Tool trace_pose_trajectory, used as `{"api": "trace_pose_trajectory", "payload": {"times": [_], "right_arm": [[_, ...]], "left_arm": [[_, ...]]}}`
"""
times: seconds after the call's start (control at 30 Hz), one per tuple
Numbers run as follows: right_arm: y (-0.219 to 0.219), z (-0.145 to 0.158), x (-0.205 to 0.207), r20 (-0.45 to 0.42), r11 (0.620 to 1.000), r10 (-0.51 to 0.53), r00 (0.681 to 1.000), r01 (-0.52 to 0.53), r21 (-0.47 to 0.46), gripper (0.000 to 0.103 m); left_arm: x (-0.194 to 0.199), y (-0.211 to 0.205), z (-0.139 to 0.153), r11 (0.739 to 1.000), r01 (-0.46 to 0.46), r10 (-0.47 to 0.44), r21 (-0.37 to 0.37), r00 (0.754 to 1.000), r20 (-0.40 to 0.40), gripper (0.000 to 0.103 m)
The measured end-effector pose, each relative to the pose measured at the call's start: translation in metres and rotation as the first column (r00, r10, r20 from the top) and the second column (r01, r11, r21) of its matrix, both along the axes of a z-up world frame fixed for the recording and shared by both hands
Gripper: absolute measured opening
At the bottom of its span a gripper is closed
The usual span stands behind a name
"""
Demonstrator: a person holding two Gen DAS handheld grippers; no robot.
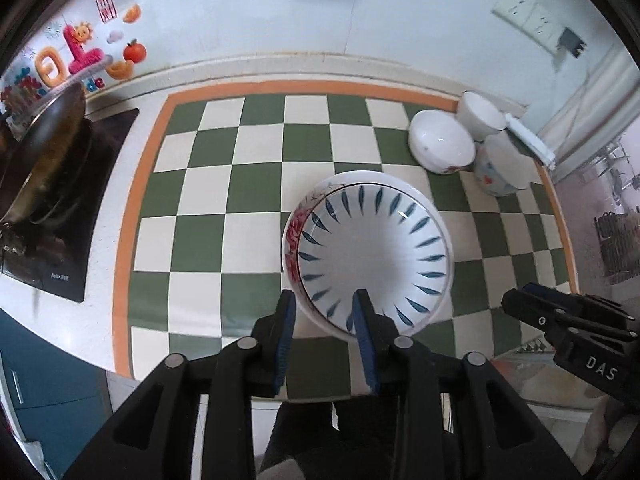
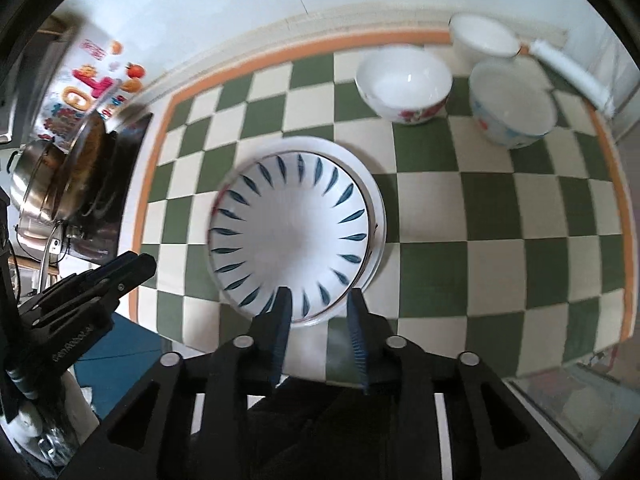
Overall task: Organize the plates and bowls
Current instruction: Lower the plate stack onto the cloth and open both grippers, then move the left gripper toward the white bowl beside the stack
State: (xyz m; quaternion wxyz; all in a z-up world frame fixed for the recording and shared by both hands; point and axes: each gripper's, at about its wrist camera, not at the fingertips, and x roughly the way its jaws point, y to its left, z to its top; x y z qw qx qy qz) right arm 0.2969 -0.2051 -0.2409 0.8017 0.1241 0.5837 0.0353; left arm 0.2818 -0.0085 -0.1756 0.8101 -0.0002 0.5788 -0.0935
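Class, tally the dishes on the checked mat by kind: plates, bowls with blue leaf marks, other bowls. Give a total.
Plates: 1, the white plate under the leaf bowl.
Blue-leaf bowls: 1, the leaf bowl stacked on the plate.
Other bowls: 3, the red-flower bowl, the pale patterned bowl, the plain white bowl.
Total: 5.

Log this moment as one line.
left gripper: open, empty | right gripper: open, empty | blue-leaf bowl: nested in red-flower bowl on checkered mat | three bowls: right corner
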Motion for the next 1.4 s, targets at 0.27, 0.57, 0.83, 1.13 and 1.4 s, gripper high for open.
{"api": "trace_pose_trajectory", "payload": {"times": [0.27,0.57,0.83,1.13,1.4], "right_arm": [[0.017,0.064,-0.053,0.141,0.999,-0.026,0.99,0.033,-0.043,0.08],[0.029,0.095,-0.087,0.206,0.996,-0.039,0.978,0.055,-0.075,0.092],[0.024,0.103,-0.091,0.217,0.997,-0.04,0.975,0.054,-0.062,0.094],[-0.009,0.099,-0.048,0.216,1.0,0.0,0.976,0.0,0.0,0.097],[-0.089,0.073,0.052,0.168,0.993,-0.031,0.985,0.012,0.116,0.097]], "left_arm": [[-0.034,0.002,0.041,0.999,0.032,-0.032,-0.001,0.995,0.09,0.086],[-0.055,0.008,0.065,0.999,0.025,-0.022,-0.027,0.992,0.126,0.099],[-0.06,0.0,0.074,0.999,0.023,-0.019,-0.026,0.99,0.143,0.1],[-0.017,-0.031,0.077,0.998,-0.007,0.018,-0.063,0.985,0.172,0.1],[0.08,-0.086,0.052,0.996,-0.043,0.054,-0.079,0.987,0.154,0.1]]}}
